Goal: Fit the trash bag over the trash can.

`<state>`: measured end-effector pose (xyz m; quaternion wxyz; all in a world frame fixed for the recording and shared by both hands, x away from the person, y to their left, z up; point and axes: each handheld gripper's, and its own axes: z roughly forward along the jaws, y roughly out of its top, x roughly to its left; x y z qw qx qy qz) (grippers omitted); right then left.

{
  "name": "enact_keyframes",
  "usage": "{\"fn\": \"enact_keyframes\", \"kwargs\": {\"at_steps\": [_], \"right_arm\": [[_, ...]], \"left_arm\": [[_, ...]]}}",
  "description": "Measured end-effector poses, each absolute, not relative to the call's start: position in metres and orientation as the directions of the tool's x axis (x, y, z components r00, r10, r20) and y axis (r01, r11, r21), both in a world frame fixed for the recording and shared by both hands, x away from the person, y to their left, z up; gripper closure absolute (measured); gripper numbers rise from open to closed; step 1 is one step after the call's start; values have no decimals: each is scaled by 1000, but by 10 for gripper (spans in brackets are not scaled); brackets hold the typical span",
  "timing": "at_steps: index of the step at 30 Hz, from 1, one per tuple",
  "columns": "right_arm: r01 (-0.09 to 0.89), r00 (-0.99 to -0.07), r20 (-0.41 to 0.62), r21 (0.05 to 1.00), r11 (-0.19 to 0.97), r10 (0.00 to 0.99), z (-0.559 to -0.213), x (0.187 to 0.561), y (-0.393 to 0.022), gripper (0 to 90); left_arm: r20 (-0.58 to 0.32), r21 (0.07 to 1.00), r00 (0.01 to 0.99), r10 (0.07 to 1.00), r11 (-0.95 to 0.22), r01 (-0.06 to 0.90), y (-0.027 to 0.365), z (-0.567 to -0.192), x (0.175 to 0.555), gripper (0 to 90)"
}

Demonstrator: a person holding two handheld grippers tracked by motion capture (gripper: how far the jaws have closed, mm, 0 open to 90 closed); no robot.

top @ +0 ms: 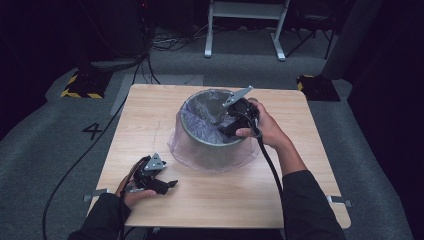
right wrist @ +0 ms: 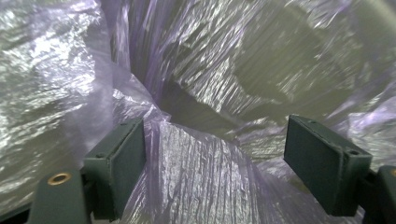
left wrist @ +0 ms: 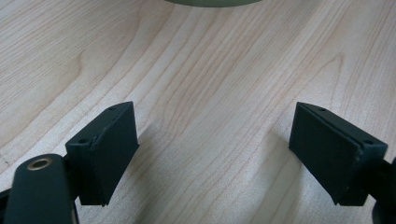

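- The work in hand was the lining of a round metal bin (top: 197,136) with a thin, pale purple plastic bag (top: 212,152); both stood at the middle of the high view, on the wooden counter (top: 150,107).
- The bag sat inside the bin, with its mouth folded over the rim and hanging down the outer wall, spreading onto the counter at the bin's foot.
- The right gripper (top: 227,120) reached down into the bin from the right of centre, held by a hand (top: 267,131). Its jaws stood spread, with crinkled film rising between them but not pinched.
- The left gripper (top: 167,185) rested low on the counter at the lower left of the high view, well apart from the bin, its jaws spread wide with nothing between them.
- The film looked very light, soft and slippery, and likely to tear if dragged against the rim; a pinch on a gathered fold should hold better than a single flat layer. The bin looked stiff and probably light enough to slide when the bag was tugged.
- The right gripper view gave the bag's inside (right wrist: 201,177): creases, glare and the greenish bin wall behind the film, which the high view left blurred.
- The left gripper view gave bare wood grain and, at its top edge, a sliver of the bin's base (left wrist: 212,2).
- The high view alone gave the overall layout.
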<state>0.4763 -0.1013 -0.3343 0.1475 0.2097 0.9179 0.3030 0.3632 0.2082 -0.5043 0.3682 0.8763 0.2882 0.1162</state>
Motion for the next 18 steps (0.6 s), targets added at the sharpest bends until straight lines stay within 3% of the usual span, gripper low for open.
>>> {"fn": "enact_keyframes", "kwargs": {"at_steps": [11,18], "right_arm": [[383,-861,-117,493,781,495,-336,483,-93,207],[402,-850,-101,511,760,518,-336,482,-93,214]], "left_arm": [[-9,713,808,590,-563,419,208,-504,363,149],[-9,713,808,590,-563,419,208,-504,363,150]]}}
